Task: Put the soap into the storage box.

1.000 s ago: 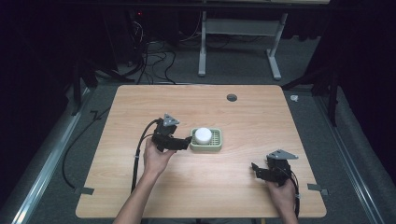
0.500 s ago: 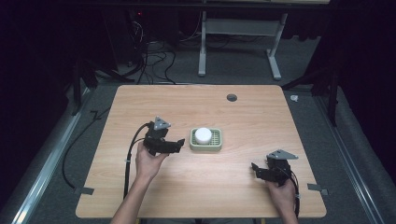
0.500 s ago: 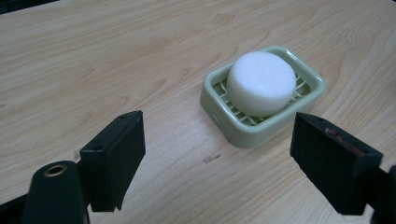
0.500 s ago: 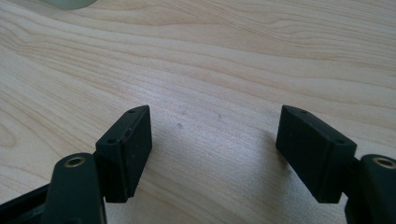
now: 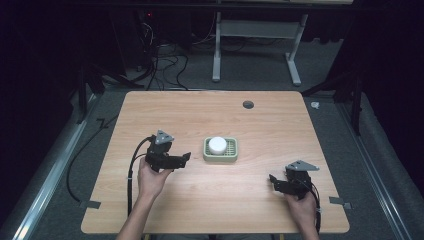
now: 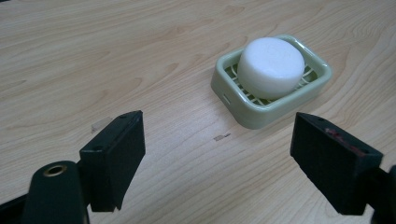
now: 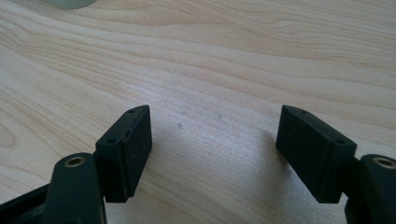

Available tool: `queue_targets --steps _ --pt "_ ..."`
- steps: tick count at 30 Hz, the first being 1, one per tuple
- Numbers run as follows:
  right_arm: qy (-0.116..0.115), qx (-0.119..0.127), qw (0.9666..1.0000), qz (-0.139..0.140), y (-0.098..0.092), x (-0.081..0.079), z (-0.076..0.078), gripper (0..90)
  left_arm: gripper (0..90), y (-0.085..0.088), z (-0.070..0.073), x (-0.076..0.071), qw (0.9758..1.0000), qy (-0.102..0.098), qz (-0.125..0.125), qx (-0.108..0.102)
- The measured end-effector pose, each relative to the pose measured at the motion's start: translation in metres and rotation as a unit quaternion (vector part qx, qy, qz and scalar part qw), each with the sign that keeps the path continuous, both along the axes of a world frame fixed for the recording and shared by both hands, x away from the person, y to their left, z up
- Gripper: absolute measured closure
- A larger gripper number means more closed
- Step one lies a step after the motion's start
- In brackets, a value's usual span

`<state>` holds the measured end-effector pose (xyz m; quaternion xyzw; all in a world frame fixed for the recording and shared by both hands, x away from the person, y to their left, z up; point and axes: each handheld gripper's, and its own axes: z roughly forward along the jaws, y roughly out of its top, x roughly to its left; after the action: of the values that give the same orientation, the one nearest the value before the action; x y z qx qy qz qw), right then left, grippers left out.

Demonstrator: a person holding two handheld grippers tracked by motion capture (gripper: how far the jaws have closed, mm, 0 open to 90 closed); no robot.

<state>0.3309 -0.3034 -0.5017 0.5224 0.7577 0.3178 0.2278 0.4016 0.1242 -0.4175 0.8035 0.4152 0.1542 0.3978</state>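
Note:
A pale green soap dish [image 5: 231, 156] sits near the middle of the wooden table [image 5: 260, 130] with a round white soap [image 5: 217, 145] in it. My left gripper [image 5: 186, 159] is held just left of the dish, jaws open and pointing at it, with a gap between them and the dish. In the left gripper view the dish [image 6: 247, 116] and soap [image 6: 271, 65] lie ahead of the open left gripper [image 6: 217, 140]. My right gripper [image 5: 272, 179] rests open at the front right, over bare wood [image 7: 215, 126].
A dark round hole [image 5: 248, 104] is set in the table near its far edge. Tape tabs [image 5: 90, 204] stick to the front corners. The left gripper's black cable [image 5: 131, 175] loops off the left side. A metal frame [image 5: 255, 35] stands on the floor beyond.
My left gripper has drawn back leftward and slightly toward the person, away from the soap and dish. The soap stays in the dish. The right gripper has not moved.

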Motion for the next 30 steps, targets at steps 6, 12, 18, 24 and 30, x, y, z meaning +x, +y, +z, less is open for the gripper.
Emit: queue_targets --steps 6,12,18,24,30 --pt "0.000 0.000 1.0000 0.000 0.000 0.000 0.000 27.6 18.5 0.005 0.001 -0.005 1.0000 -0.002 0.004 -0.002" --pt "0.000 0.000 1.0000 0.000 0.000 0.000 0.000 27.6 18.6 0.014 0.001 -0.011 0.9999 -0.004 0.011 -0.005" --pt "0.001 0.000 1.0000 0.000 0.000 0.000 0.000 27.5 18.8 0.022 0.000 -0.016 0.9998 -0.007 0.017 -0.006" --pt "0.001 -0.001 1.0000 0.000 0.000 0.000 0.000 27.4 18.8 0.029 -0.001 -0.020 0.9996 -0.007 0.026 -0.013" --pt "0.001 -0.001 1.0000 0.000 0.000 0.000 0.000 27.4 18.8 0.037 -0.005 -0.024 0.9993 -0.005 0.034 -0.011"
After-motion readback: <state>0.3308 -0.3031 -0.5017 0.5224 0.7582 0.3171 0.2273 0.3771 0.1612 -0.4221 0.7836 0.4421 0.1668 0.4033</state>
